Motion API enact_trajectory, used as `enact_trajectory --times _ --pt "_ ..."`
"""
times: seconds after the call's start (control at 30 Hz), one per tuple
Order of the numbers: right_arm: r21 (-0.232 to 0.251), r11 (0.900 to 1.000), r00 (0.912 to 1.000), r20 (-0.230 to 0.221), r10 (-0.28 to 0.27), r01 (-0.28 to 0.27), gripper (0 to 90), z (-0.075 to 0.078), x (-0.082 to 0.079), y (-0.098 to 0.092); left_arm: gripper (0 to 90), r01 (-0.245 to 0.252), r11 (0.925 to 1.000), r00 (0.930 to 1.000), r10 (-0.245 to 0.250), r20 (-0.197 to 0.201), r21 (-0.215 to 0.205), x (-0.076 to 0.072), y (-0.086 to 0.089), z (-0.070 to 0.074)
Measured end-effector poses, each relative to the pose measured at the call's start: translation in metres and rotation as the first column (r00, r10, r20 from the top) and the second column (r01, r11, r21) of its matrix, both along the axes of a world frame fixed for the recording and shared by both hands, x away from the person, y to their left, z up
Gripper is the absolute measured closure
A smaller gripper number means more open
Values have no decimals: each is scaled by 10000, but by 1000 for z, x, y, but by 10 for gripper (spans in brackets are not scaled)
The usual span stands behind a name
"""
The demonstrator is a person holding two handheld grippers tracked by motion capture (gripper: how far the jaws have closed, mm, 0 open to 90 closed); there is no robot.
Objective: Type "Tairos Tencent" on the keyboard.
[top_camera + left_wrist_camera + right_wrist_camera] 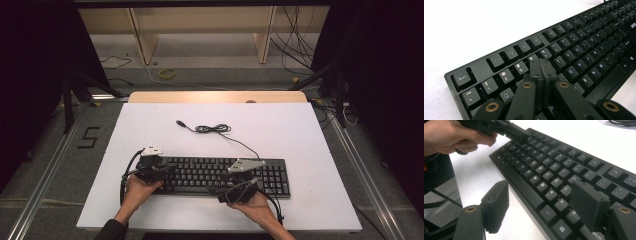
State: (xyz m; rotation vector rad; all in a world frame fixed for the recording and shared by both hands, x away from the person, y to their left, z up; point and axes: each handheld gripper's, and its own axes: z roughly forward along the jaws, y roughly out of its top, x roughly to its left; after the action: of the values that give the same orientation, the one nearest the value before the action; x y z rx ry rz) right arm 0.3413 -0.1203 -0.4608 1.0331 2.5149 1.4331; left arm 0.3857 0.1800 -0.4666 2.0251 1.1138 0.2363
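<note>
A black keyboard point(225, 175) lies on the white table top point(300, 130), near its front edge. My left gripper point(167, 172) is shut, with nothing between its pads, and its joined tips point(542, 65) rest over the keys below the number row at the keyboard's point(584, 42) left end. My right gripper point(216, 192) points left along the keyboard's front edge. It stands open point(541, 195), one jaw over the bare table and the other over the lower right keys of the keyboard point(554, 162). The right gripper view also takes in the left gripper point(516, 133), held in a hand.
The keyboard's cable point(212, 129) runs in a loose tangle behind it and ends in a USB plug point(179, 122). A wooden strip point(215, 96) borders the table's far edge. Metal rails run along both sides, and cables lie on the floor beyond.
</note>
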Motion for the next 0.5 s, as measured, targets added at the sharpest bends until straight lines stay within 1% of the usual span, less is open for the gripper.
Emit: enact_trajectory --times 0.2,0.5 --pt "58 10000 10000 34 -35 35 317 0 -3 -4 889 26 9999 9999 -24 -126 106 3 -4 -3" --pt "68 10000 10000 44 5 -6 316 0 -5 -5 890 92 9996 9997 -86 -213 279 6 -7 -5"
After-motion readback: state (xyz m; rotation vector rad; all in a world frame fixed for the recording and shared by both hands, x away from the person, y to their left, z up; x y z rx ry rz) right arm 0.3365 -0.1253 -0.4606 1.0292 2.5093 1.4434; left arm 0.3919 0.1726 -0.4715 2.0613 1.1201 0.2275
